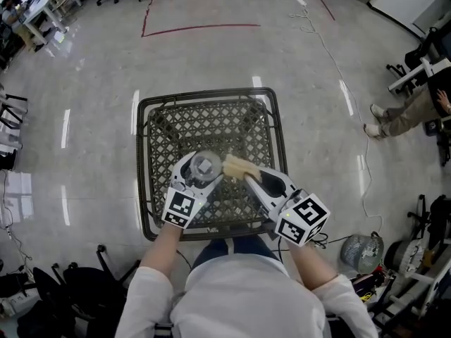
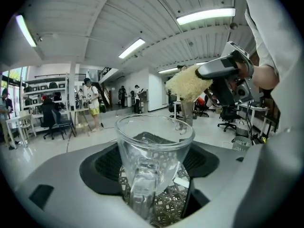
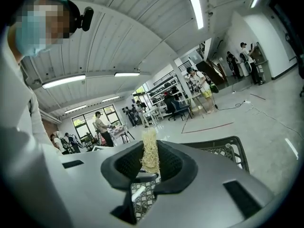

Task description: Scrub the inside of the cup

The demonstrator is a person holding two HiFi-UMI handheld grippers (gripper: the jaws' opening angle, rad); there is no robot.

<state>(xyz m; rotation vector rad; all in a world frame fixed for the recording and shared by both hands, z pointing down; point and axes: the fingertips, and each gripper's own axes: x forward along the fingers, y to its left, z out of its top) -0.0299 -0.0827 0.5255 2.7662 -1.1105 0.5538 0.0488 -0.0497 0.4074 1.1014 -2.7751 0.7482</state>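
Clear glass handled cup (image 2: 154,146): one, clamped between left claw (image 1: 201,172) jaws, held over dark square lattice surface (image 1: 211,115). Right claw (image 3: 150,167) pinched narrow on one pale fibrous scrub sponge (image 3: 150,151), near cup rim, outside it.

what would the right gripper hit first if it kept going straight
Probably the glass cup in the left gripper; the scrubber in the right gripper would reach its rim first, though depth is unclear.

My cup (image 2: 154,146) looks clear, glossy glass. My scrubber (image 3: 150,153) is rough, pale fibre. Table (image 1: 204,127) is dark matt lattice; floor (image 1: 91,69) shiny.
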